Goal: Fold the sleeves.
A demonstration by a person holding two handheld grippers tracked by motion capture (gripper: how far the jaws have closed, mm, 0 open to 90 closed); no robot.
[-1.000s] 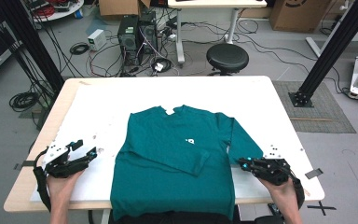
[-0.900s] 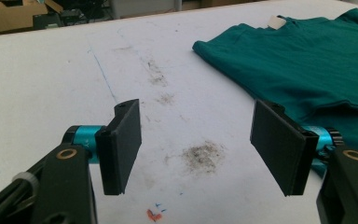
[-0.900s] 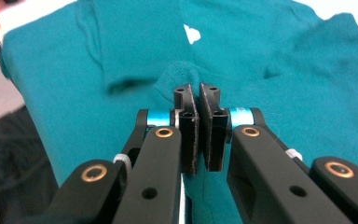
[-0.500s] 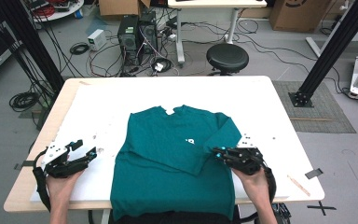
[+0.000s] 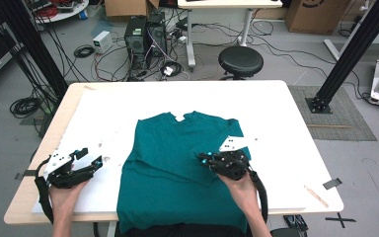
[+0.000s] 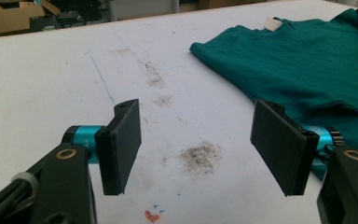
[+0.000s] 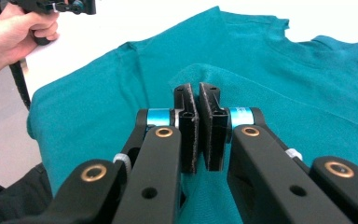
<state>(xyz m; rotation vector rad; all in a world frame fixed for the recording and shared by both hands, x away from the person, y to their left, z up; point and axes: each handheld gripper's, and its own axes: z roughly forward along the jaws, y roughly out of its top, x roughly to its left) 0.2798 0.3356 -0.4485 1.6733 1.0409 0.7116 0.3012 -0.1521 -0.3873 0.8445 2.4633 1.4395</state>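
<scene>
The right gripper view shows the right gripper (image 7: 198,100) clamped on a fold of the teal shirt (image 7: 270,70), a grip too small to make out in the high view, where that gripper (image 5: 206,159) sits over the shirt (image 5: 163,168). The left gripper (image 6: 196,140) stands wide and empty above the stained table (image 6: 74,70), just beside the shirt's edge. The shirt lies flat mid-table, neck away from the person, its right sleeve folded over the chest.

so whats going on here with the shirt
A person is folding a teal t-shirt laid flat on a white table. The right gripper is shut on the shirt's sleeve, holding it folded inward over the body of the shirt. The left gripper rests open over bare table beside the shirt's other side, holding nothing.
</scene>
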